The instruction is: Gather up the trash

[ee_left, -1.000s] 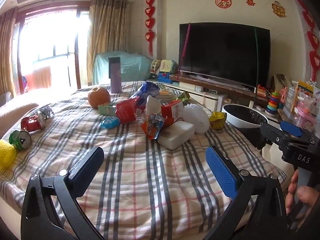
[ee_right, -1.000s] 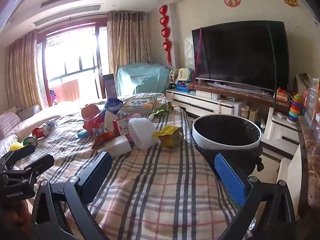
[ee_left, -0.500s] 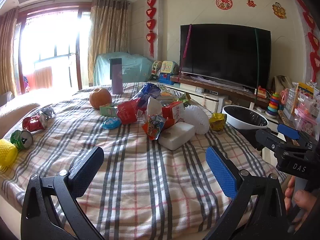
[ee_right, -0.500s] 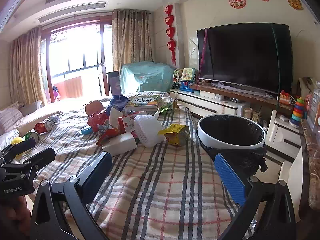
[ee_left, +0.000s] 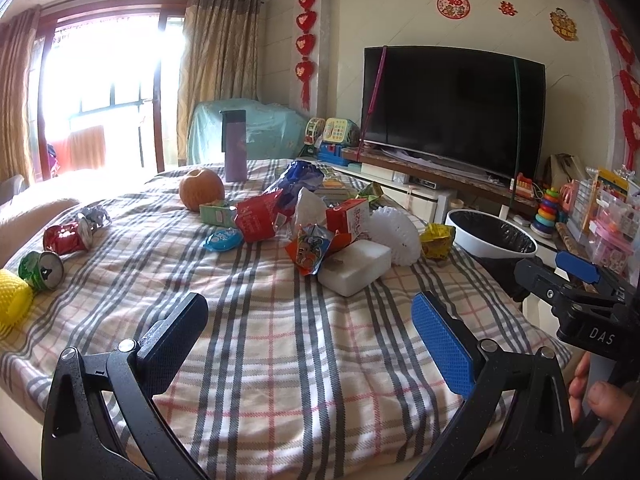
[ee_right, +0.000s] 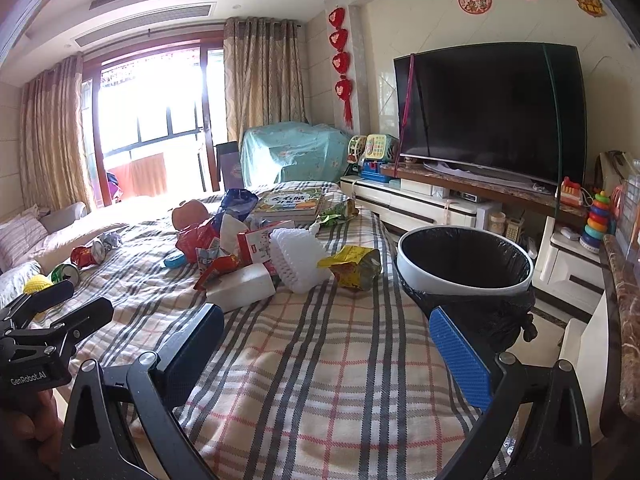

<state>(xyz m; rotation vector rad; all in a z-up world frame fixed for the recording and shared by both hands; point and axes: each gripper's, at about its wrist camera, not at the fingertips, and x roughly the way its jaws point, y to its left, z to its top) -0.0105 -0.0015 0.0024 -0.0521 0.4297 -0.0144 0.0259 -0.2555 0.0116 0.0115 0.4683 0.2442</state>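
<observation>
Zero items looked binned: the white-rimmed round trash bin with black liner [ee_right: 466,260] showed only liner inside, as far as its visible part went. It stood on the floor just off the table's right edge.

Both tools were empty. Left gripper [ee_left: 308,344] had its jaws wide apart, hovering over bare plaid tablecloth [ee_left: 280,360] at the near edge. Right gripper [ee_right: 328,350] was the same: jaws apart, nothing between them, low over the cloth near the bin.

Judging from that, everything was left to do. The main trash pile sat mid-table, well ahead of both tools:
- white foam block [ee_left: 354,266], nearest
- white foam fruit net [ee_left: 394,234] touching it
- crumpled yellow snack wrapper [ee_right: 352,266], closest to the bin
- red-and-white carton [ee_left: 348,220], red foil bag [ee_left: 256,220], orange cartoon snack packet [ee_left: 310,246], blue crumpled bag [ee_left: 296,180]

Outliers along the left edge: crushed red can [ee_left: 66,238], green can [ee_left: 42,270], yellow foam net [ee_left: 12,304].

An orange round fruit [ee_left: 201,189] and a purple tumbler [ee_left: 235,148] stood at the far side; probably not trash, my call.

Readable text: "DAS" on the right tool's body in the left view, "GenRobot.AI" on the left tool's body in the right view. Carton and packet print was too small to read. Red wall decorations carried Chinese characters, not legible enough to transcribe.
</observation>
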